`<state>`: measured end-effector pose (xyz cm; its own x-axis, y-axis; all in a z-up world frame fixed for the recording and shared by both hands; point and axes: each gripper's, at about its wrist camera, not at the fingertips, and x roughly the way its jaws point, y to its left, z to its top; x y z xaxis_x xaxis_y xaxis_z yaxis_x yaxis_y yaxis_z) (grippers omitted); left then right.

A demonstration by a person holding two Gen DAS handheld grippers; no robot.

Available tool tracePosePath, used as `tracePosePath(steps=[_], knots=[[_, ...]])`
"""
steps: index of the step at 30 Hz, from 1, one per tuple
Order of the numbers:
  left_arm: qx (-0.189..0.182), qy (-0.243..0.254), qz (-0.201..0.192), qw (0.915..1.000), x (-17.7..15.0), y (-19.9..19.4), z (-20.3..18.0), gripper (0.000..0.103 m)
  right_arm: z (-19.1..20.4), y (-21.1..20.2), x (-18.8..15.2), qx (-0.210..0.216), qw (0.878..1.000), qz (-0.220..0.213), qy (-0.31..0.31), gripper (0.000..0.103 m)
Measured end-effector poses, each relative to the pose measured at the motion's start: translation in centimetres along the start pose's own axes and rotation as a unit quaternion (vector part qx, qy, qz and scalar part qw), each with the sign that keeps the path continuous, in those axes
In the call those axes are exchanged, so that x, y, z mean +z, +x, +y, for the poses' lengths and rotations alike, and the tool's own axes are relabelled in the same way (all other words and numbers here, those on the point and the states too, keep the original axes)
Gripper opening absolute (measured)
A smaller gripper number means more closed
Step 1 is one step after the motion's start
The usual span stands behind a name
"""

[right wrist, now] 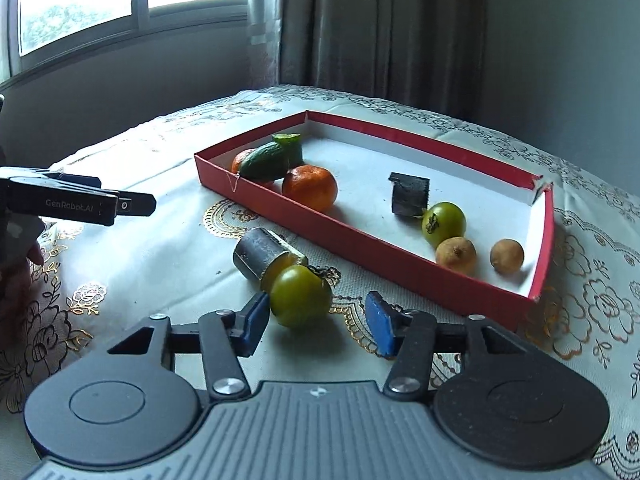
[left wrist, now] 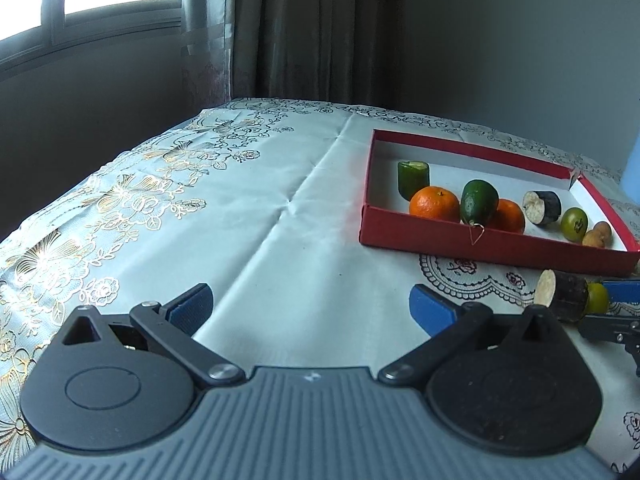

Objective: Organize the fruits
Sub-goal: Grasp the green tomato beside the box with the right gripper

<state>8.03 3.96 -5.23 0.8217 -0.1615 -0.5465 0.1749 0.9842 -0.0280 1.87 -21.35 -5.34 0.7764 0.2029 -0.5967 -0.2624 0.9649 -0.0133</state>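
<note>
A round green fruit (right wrist: 300, 296) lies on the tablecloth between the pads of my right gripper (right wrist: 316, 322). The left pad touches it and the right pad stands clear of it, so the gripper is open. A dark cut cylinder piece (right wrist: 260, 258) rests against the fruit's far side. Beyond them the red box (right wrist: 320, 216) holds two oranges, cucumber pieces, another dark piece, a green fruit and two small brown fruits. My left gripper (left wrist: 314, 306) hovers open and empty over bare cloth, left of the red box (left wrist: 480, 242).
The patterned tablecloth (left wrist: 248, 208) covers the whole table, which drops off at the far and left edges. Curtains and a window stand behind. A hand (right wrist: 20, 276) holds the left gripper at the left edge of the right wrist view.
</note>
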Motion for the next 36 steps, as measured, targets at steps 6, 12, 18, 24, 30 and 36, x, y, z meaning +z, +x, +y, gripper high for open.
tracePosePath(steps=[6,12,18,24,30,36], knots=[[-0.001,-0.007,0.000,1.0000,0.0,0.0,0.2,0.103,0.2,0.7,0.1,0.004,1.000,0.005,-0.008,0.050],[0.003,-0.005,0.005,1.0000,0.1,0.2,0.1,0.103,0.3,0.8,0.3,0.006,1.000,0.004,-0.007,0.050],[0.007,-0.004,0.011,0.9999,0.0,0.5,0.1,0.103,0.2,1.1,0.6,0.008,1.000,0.003,-0.003,0.042],[0.008,-0.004,0.013,0.9999,0.0,0.6,0.1,0.103,0.4,1.3,0.6,0.011,1.000,0.005,-0.006,0.038],[0.009,-0.004,0.014,0.9999,0.0,0.6,0.1,0.103,0.4,1.3,0.6,0.014,1.000,0.004,0.001,0.033],[0.010,-0.005,0.014,0.9998,0.0,0.6,0.2,0.103,0.3,1.1,0.6,0.012,1.000,0.006,0.011,0.033]])
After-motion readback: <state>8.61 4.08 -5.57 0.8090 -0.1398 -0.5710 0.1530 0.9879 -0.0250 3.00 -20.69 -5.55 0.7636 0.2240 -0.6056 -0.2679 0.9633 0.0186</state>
